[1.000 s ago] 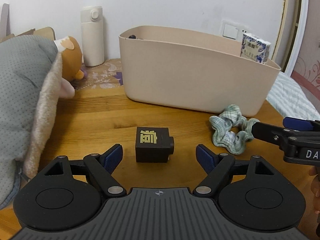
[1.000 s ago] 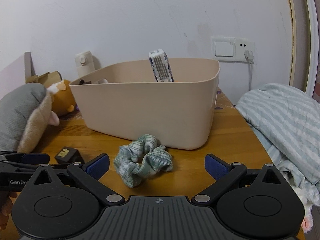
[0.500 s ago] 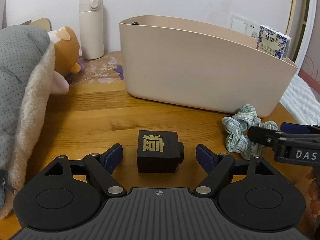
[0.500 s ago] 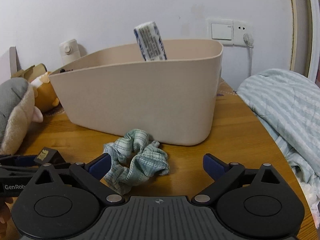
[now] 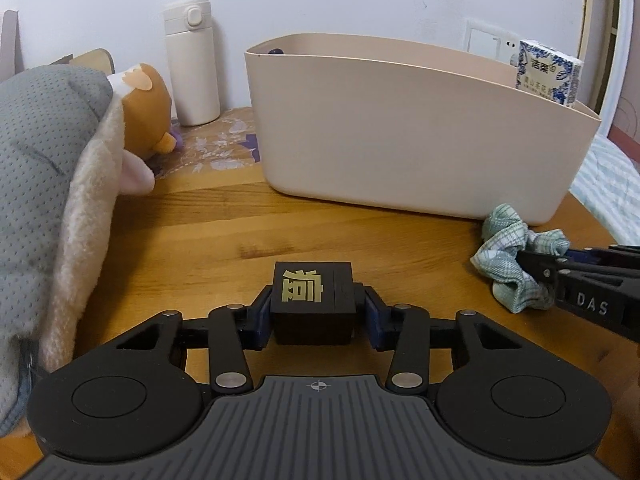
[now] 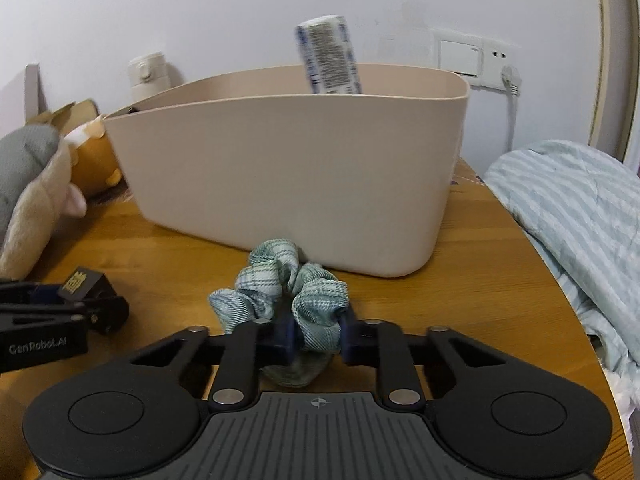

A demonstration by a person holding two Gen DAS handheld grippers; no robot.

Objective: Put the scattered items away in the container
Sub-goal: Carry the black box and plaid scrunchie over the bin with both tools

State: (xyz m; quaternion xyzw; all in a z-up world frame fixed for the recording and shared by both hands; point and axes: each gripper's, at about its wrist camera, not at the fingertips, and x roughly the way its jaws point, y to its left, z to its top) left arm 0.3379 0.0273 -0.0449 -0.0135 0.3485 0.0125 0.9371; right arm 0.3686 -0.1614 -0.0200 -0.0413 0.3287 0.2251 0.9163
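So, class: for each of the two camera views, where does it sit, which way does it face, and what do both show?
Left wrist: rides the left tool, facing the beige plastic tub; its own fingers clamp the small black cube with a gold character.
Right wrist: rides the right tool, facing the same tub; its fingers pinch the green checked fabric scrunchie.
Shared: tub, cube, scrunchie, wooden table, each other's tool.

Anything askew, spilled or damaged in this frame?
Nothing spilled or damaged. Only the blue-and-white packet leans tilted above the bin's rim. Both grippers grip normally: left on the black block, right on the scrunchie.
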